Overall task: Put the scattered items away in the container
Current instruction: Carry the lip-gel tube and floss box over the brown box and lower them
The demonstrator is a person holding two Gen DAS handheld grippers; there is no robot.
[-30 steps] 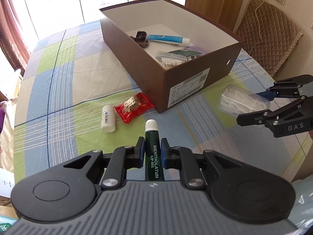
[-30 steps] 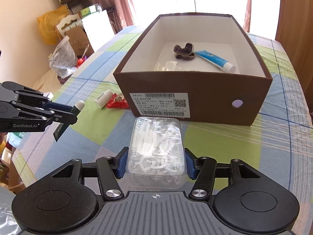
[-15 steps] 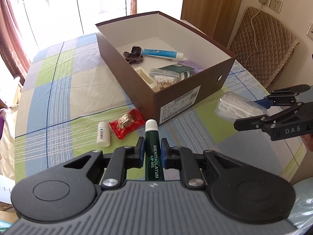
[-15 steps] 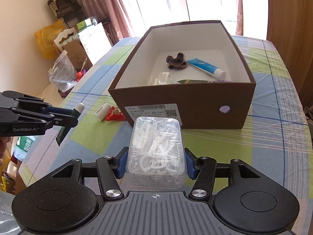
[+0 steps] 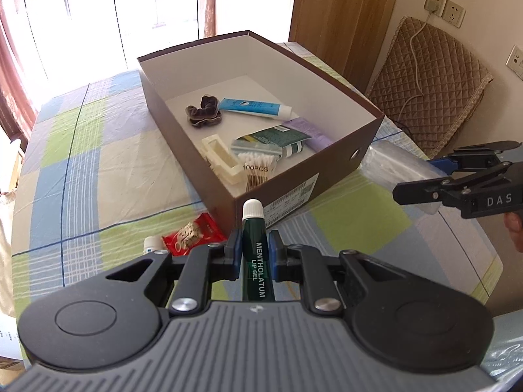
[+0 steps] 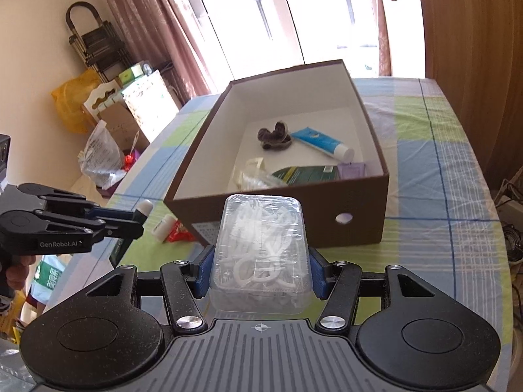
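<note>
Above the checked tablecloth I hold both loads up, short of the shoe box. My left gripper is clamped on the lip gel tube, cap forward; my right gripper is clamped on the clear floss pick tub. Over the last second both views have climbed and now look further down into the box, so I judge both items are heading for a drop inside.

Already in the box: scrunchie, blue tube, cotton swab pack, green packet, purple tube, cream tray.

Left on the cloth: red snack packet and small white bottle, the bottle half hidden behind my left gripper. Swab pack is mostly hidden behind the box wall in the right view. Tub contents are blurry through the plastic.
</note>
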